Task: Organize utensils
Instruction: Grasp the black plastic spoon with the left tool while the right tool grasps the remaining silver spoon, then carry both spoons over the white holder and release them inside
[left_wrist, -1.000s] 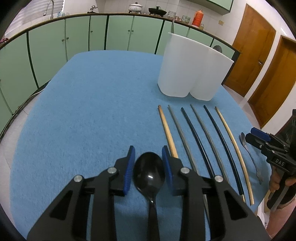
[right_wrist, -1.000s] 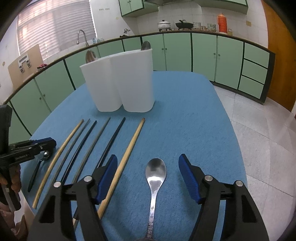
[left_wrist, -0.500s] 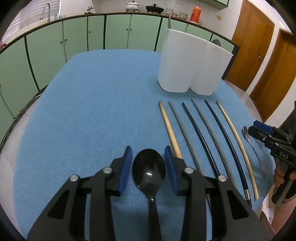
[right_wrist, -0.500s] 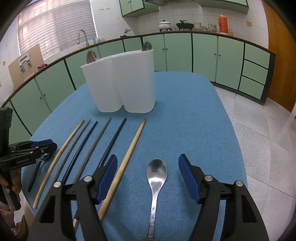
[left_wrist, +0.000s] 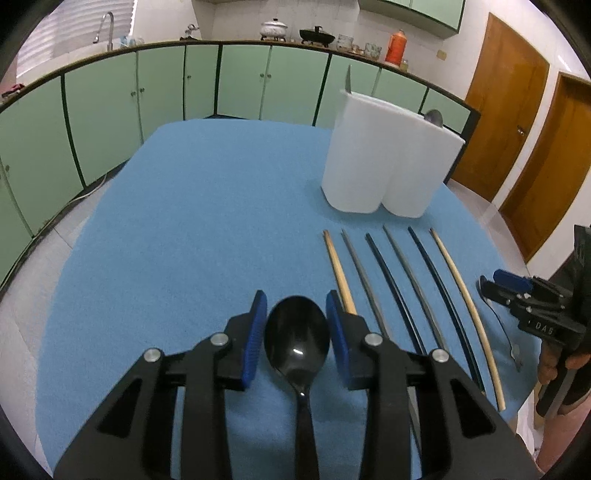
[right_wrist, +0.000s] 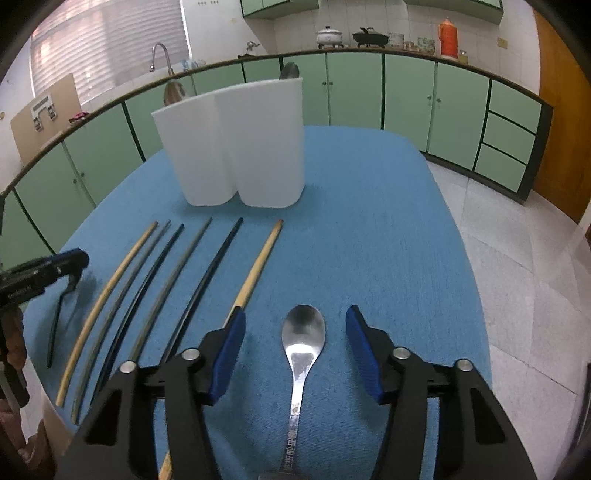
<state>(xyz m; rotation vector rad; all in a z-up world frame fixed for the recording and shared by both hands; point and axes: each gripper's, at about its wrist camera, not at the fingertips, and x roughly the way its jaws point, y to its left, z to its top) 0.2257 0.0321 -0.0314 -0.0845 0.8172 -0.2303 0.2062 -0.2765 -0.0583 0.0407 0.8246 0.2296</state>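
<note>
Right wrist: spoons (right_wrist: 289, 70) in white holder (right_wrist: 236, 147)

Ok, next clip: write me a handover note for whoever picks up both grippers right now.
Left hand-held gripper: pads either side of the black spoon bowl; whether it grips, cannot tell.
Right hand-held gripper: open, straddling the steel spoon, which lies flat on the blue cloth.
Six chopsticks lie in a row between the spoons, untouched.
White holder stands upright behind them; two utensils already poke out of it.
Left to do: both spoons and all chopsticks into the holder.
</note>
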